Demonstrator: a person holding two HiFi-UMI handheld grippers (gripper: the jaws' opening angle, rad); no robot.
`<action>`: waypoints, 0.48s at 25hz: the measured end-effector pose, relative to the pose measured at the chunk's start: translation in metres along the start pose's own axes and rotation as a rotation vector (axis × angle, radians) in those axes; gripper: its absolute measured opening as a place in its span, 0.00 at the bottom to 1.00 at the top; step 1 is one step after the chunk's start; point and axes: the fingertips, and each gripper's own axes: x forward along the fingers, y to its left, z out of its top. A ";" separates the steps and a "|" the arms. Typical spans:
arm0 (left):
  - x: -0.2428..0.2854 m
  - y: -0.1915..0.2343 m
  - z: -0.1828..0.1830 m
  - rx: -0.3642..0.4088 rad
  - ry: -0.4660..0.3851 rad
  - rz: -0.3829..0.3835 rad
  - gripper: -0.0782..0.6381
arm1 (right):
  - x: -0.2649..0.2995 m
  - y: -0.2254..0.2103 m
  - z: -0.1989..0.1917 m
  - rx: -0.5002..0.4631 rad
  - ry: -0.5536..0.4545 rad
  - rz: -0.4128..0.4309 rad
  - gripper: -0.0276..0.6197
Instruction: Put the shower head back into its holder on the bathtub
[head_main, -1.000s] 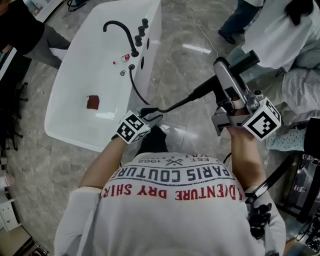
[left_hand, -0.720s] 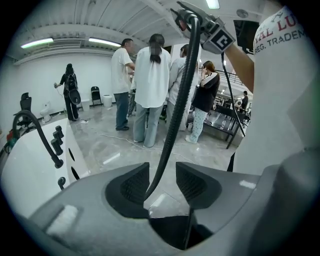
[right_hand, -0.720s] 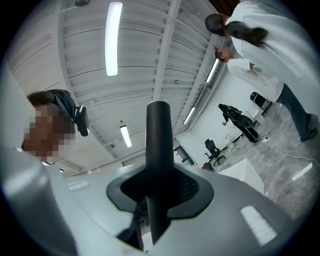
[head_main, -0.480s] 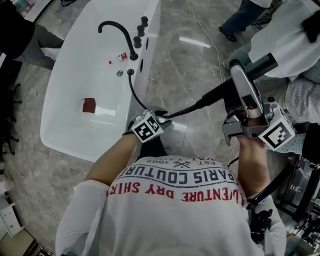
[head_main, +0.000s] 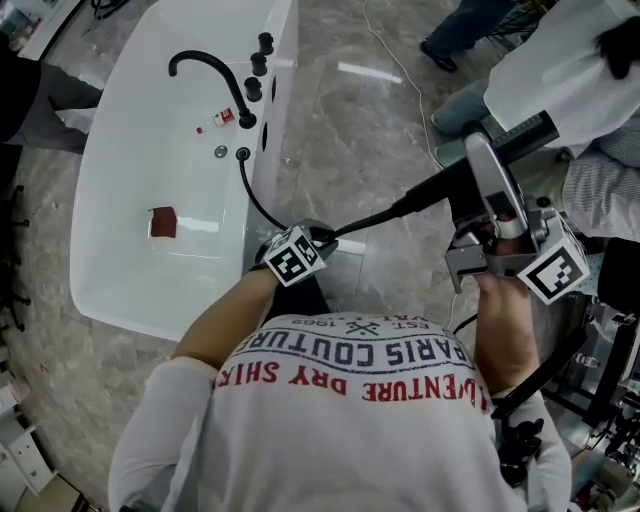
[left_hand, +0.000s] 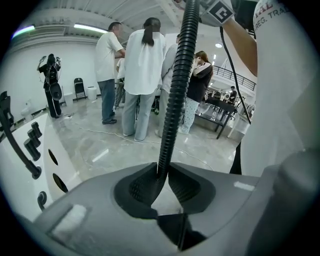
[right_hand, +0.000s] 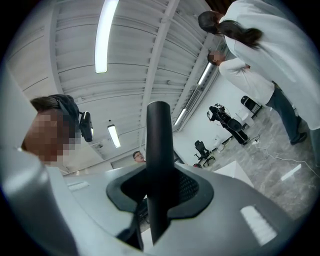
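The black stick shower head lies across the jaws of my right gripper, which is shut on its smooth handle and holds it up at the right. Its black ribbed hose runs from the white bathtub's rim to my left gripper. The left jaws have just been closing, and both pads now press on the hose. On the rim stand the black faucet and three knobs. The hose comes out of a round fitting there.
A dark red piece lies inside the tub, and a small red-and-white bottle sits near the faucet. Several people stand on the marble floor beyond. A thin cable trails across the floor.
My left gripper has sunk toward the floor along the hose, and its jaws have narrowed onto it. The right gripper with the shower head has shifted slightly right.
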 end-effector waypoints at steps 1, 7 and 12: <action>0.000 0.003 -0.001 0.001 0.006 -0.002 0.21 | 0.001 -0.006 0.000 0.001 -0.001 -0.010 0.21; -0.002 0.022 -0.011 -0.019 0.046 -0.010 0.20 | 0.015 -0.042 0.000 -0.001 0.005 -0.055 0.21; -0.016 0.038 -0.029 -0.059 0.069 0.038 0.20 | 0.018 -0.057 -0.007 -0.045 0.031 -0.092 0.20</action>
